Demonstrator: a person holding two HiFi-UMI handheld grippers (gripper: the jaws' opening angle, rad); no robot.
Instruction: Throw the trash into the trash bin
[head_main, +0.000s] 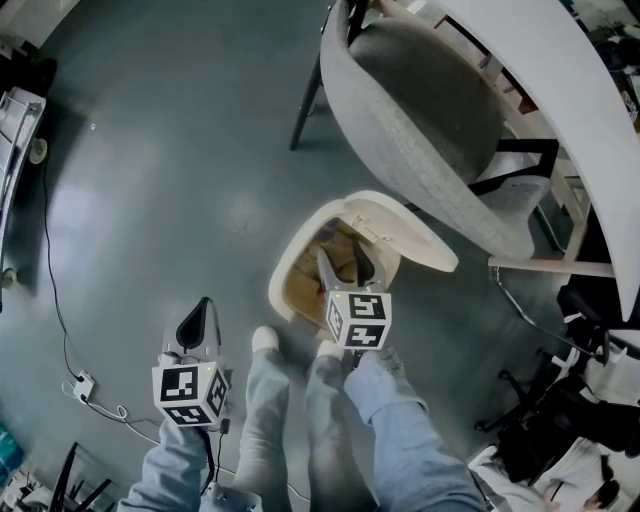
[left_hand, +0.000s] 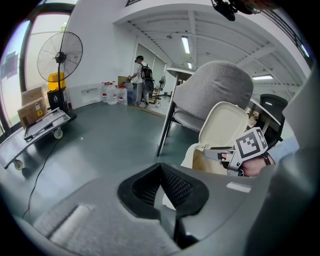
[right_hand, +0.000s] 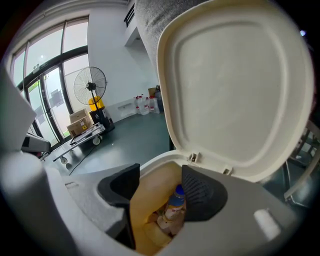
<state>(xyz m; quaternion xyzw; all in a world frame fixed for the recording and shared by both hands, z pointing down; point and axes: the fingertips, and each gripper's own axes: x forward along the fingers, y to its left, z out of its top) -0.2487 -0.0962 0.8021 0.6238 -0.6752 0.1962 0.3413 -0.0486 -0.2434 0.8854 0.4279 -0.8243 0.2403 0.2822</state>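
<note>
Trash bin (head_main: 281, 287) stands open, its lid (right_hand: 235, 90) tipped back toward 1 o'clock. Inside lies 1 clear, blue-capped bottle (right_hand: 176, 201) on pale trash. The right gripper (right_hand: 160, 186) hovers above with its jaws spread and empty. At the bin's 8 o'clock, the left gripper (left_hand: 161, 181) has its jaws together, empty.

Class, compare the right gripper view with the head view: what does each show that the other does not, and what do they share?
Only the right gripper view: a blue-capped bottle lying in the bin, and a standing fan by the windows. Only the head view: the left gripper and the person's legs. Both: the bin with its lid up, and the right gripper over it, jaws apart.
</note>
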